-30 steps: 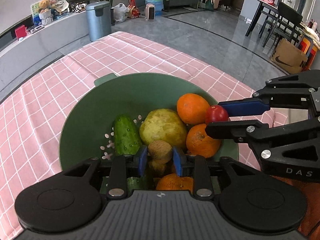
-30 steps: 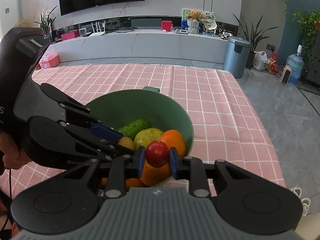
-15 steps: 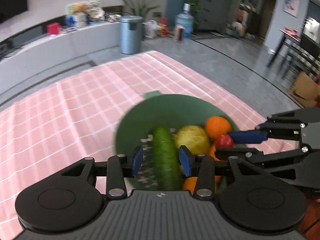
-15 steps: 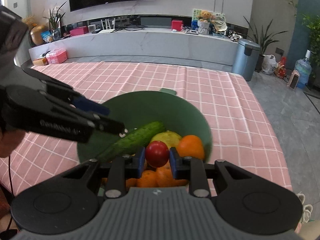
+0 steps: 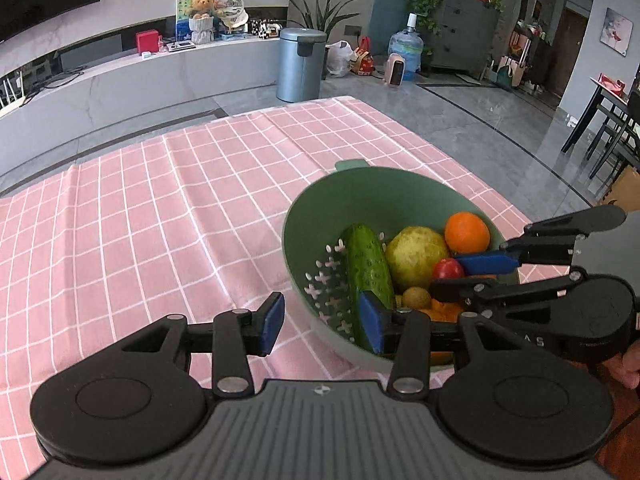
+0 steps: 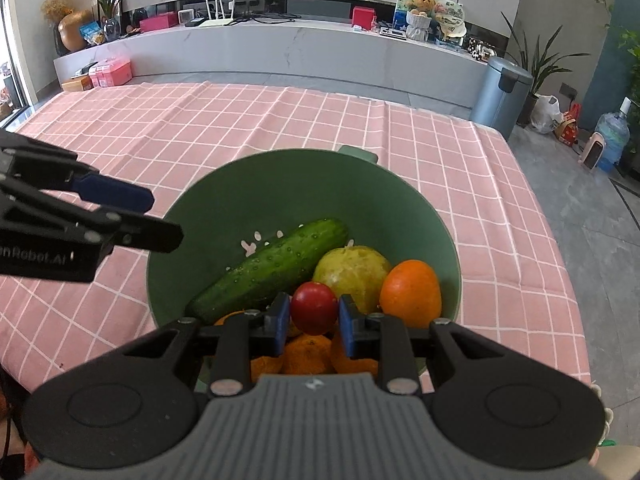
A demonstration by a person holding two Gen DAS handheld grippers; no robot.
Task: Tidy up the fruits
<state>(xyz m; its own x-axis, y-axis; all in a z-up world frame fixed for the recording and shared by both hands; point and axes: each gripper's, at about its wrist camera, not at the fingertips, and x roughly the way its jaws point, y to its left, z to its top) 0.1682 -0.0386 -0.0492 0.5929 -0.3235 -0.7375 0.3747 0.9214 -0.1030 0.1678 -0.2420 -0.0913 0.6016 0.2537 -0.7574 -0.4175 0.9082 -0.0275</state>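
Left hand-held gripper (image 5: 320,322) just opened, empty, shifted toward 9 o'clock off the bowl (image 5: 320,216); cucumber (image 5: 368,268) rolled.

Both wrist views angled down, close, sharing green bowl (image 5: 304,216)

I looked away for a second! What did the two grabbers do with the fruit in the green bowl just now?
The left gripper let go of a small brown fruit, and its jaws have just been opening; it pulled back to the green bowl's near left edge, holding nothing. The cucumber rolled into a new position in the bowl. The right gripper stayed shut on the red tomato above the oranges.
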